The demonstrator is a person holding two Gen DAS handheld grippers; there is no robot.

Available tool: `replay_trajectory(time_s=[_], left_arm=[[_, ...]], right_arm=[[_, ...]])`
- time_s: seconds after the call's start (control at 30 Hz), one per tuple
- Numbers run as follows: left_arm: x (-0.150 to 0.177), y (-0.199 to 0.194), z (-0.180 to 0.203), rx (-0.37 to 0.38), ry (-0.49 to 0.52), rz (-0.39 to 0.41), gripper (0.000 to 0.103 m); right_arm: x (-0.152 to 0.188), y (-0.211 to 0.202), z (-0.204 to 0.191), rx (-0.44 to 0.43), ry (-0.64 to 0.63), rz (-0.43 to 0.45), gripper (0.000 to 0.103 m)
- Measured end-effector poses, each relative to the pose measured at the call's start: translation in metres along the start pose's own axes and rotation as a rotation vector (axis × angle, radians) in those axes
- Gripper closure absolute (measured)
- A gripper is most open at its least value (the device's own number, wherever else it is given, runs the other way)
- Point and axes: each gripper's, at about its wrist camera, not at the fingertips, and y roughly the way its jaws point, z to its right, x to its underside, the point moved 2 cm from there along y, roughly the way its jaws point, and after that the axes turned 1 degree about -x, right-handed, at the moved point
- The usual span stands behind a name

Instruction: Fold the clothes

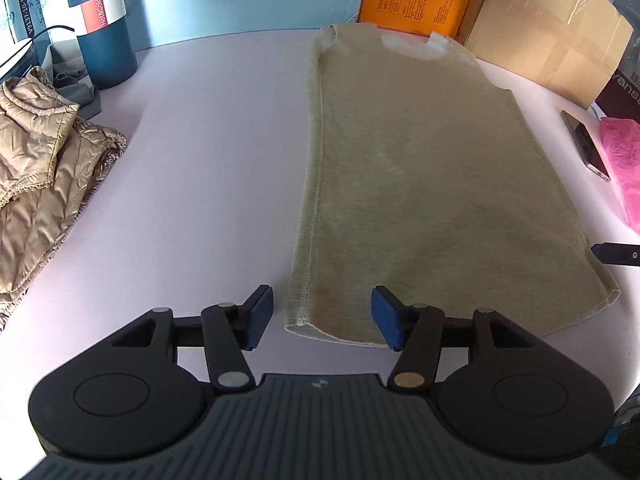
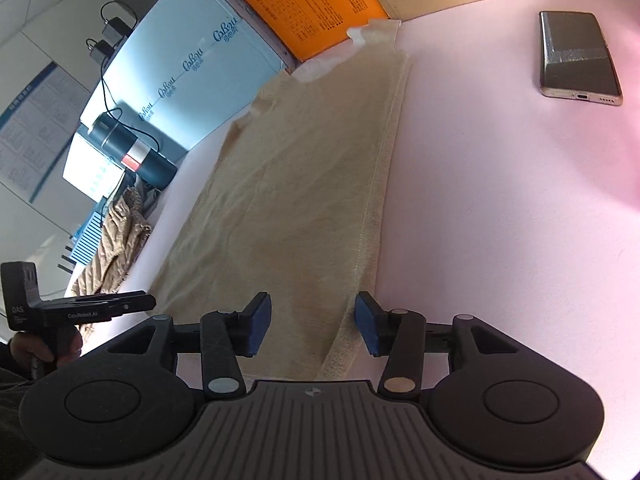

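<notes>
Hovering w/ jaws spread, left gripper (image 1: 322, 312) & right gripper (image 2: 313, 318) face soft, limp olive knit shirt (image 1: 420, 184); probably grab near-edge hem corners.

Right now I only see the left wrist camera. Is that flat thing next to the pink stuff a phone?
Observer: Yes. The right wrist view shows the phone whole, lying flat on the pink tabletop, charging port toward the camera.
Operator: Is it touching the shirt?
Observer: No. Bare table separates it from the folded olive shirt.
Operator: Where is my other gripper?
Observer: The right gripper is open over the shirt's near right corner, its fingers either side of the folded edge.
Operator: Can you see my own gripper from there?
Observer: Yes, the left gripper shows side-on at the left, held in a hand.
</notes>
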Motion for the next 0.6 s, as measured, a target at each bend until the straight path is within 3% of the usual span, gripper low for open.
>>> replay_trajectory(time_s=[0.13, 0.23, 0.43, 0.5, 0.53, 0.57, 0.6], left_arm=[[0.0, 0.001, 0.002, -0.023, 0.032, 0.008, 0.054], [0.0, -0.001, -0.002, -0.021, 0.01, 0.009, 0.059], [0.001, 0.002, 0.002, -0.035, 0.055, 0.013, 0.059], [-0.001, 0.003, 0.002, -0.033, 0.053, 0.011, 0.059], [-0.002, 0.003, 0.001, -0.032, 0.055, 0.013, 0.064], [-0.003, 0.002, 0.0, -0.031, 0.057, 0.015, 0.083], [-0.004, 0.001, -0.001, -0.014, 0.055, 0.006, 0.098]], right_arm=[[-0.004, 0.003, -0.004, -0.029, -0.011, -0.04, 0.037], [-0.001, -0.012, -0.01, 0.035, -0.06, -0.029, 0.037], [0.013, -0.017, 0.002, 0.023, -0.027, -0.072, 0.037], [0.013, -0.01, -0.004, -0.007, -0.047, -0.085, 0.048], [0.014, -0.004, -0.009, -0.024, -0.056, -0.102, 0.072], [0.016, 0.003, -0.013, -0.031, -0.073, -0.12, 0.088], [0.018, 0.009, -0.016, -0.042, -0.089, -0.126, 0.09]])
